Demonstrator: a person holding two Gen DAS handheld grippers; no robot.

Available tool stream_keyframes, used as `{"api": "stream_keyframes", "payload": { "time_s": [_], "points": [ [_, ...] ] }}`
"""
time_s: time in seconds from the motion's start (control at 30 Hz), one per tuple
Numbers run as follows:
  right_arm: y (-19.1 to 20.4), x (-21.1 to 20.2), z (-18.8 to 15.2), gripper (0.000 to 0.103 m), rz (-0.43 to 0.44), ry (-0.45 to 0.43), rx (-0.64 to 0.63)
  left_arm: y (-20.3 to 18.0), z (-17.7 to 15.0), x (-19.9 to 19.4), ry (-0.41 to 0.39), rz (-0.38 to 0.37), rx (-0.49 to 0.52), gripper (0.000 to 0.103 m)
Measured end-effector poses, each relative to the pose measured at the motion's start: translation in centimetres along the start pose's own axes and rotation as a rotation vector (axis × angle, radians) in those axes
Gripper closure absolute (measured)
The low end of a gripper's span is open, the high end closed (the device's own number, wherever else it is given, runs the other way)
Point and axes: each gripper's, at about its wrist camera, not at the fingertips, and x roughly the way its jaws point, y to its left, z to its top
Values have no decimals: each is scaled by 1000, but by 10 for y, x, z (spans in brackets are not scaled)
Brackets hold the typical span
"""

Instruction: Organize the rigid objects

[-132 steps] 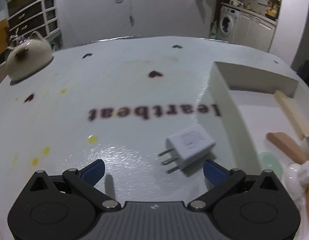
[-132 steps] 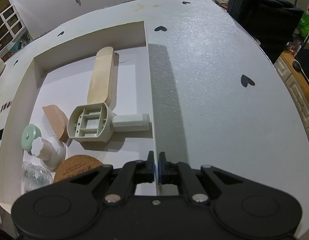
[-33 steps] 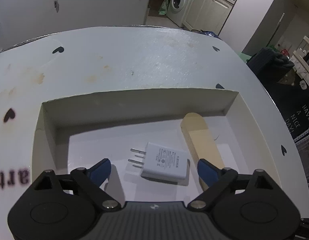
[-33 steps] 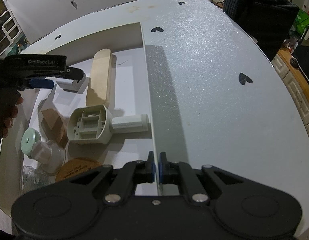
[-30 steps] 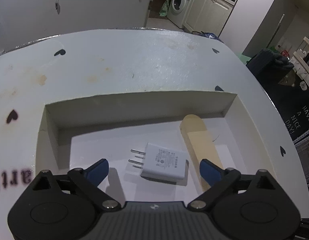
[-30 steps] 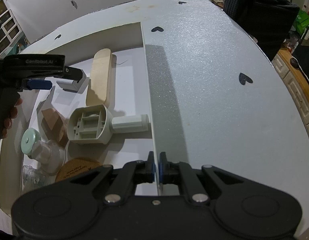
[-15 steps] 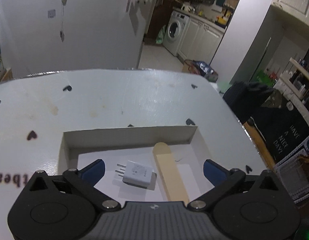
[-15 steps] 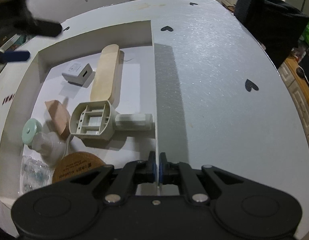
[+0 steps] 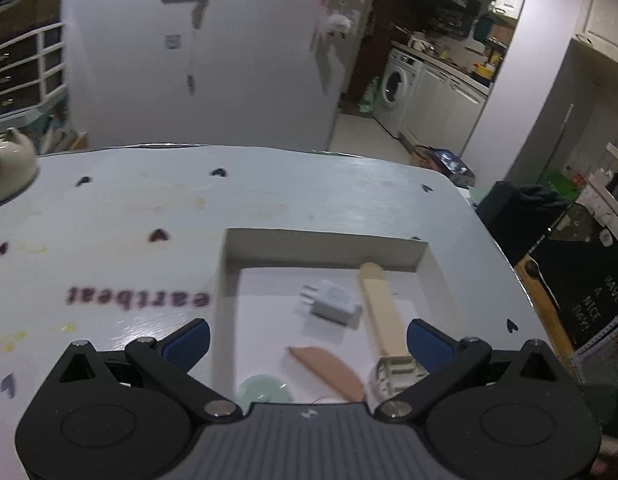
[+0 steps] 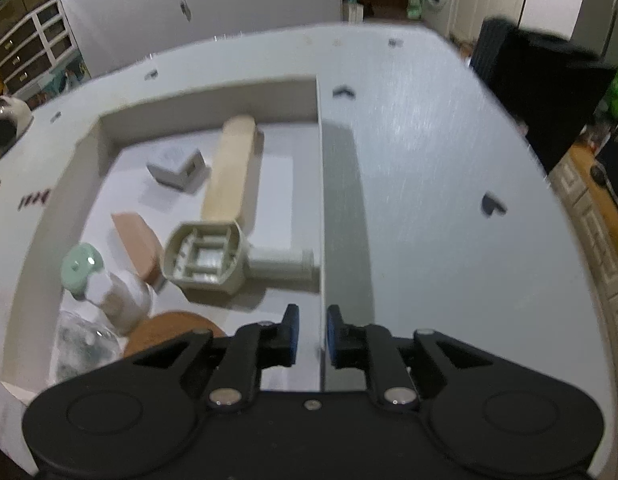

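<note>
A white charger plug (image 9: 333,304) (image 10: 177,170) lies loose in the shallow white box (image 9: 325,248), beside a long wooden handle (image 9: 379,308) (image 10: 229,172) that ends in a grey plastic head (image 10: 205,260). My left gripper (image 9: 307,340) hangs wide open above the box's near end, with nothing between its fingers. My right gripper (image 10: 313,332) straddles the box's right wall (image 10: 321,160). Its jaws are opening, and there is a small gap between each pad and the wall.
The box also holds a pink wedge (image 10: 137,244), a mint-lidded bottle (image 10: 83,264), a cork coaster (image 10: 169,328) and a clear lump (image 10: 85,344). A cream cat-shaped pot (image 9: 9,164) sits at the table's far left. A black chair (image 10: 541,92) stands beyond the right edge.
The left gripper rose and drew back from the box, leaving the charger lying inside. The right jaws, earlier shut on the box wall, have parted from it.
</note>
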Motion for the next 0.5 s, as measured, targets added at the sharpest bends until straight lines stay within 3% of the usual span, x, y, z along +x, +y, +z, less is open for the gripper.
{"api": "stream_keyframes", "payload": {
  "time_s": [0.27,0.4,0.5],
  "points": [
    [16,-80,4,56,-12,-202,-4,19,-22,-47,-46,11,20,0],
    [31,-117,-6,46,-20,-281,-8,29,-38,-71,-65,-2,30,0],
    [44,-139,-20,33,-31,-339,-22,37,-51,-87,-73,-3,36,0]
  ]
}}
